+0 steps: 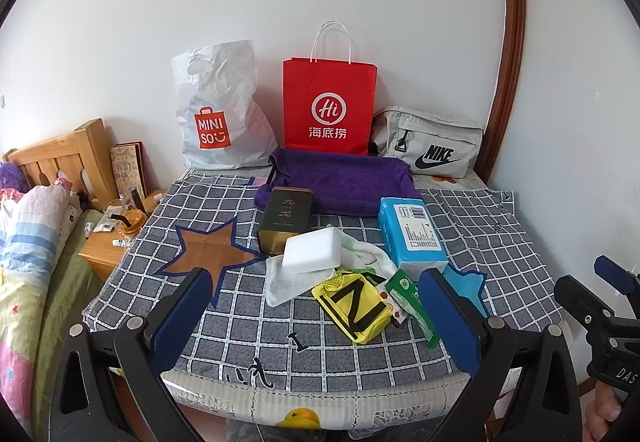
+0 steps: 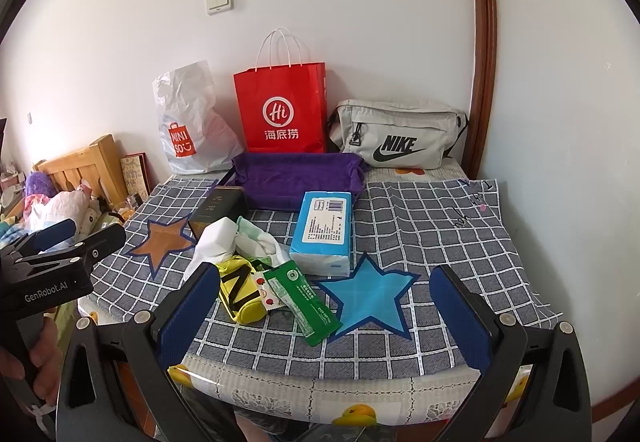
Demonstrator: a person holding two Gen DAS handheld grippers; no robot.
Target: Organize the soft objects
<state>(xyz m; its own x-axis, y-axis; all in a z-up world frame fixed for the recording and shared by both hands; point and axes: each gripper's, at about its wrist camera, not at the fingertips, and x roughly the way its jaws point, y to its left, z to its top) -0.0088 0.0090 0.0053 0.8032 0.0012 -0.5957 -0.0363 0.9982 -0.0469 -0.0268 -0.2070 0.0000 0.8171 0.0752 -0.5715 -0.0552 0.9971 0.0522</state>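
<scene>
Yellow pouch (image 1: 352, 306) between left gripper (image 1: 320, 318) fingers, right gripper (image 2: 324, 318) nearby, both spread wide, empty.

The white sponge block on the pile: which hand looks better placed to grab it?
Probably left. The left gripper is open and faces the white sponge block; from the right gripper, it sits off to the left.

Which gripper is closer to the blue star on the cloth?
The right gripper. Its open fingers frame the blue star straight ahead. The left gripper points at the yellow pouch, with the star off beside its right finger.
</scene>
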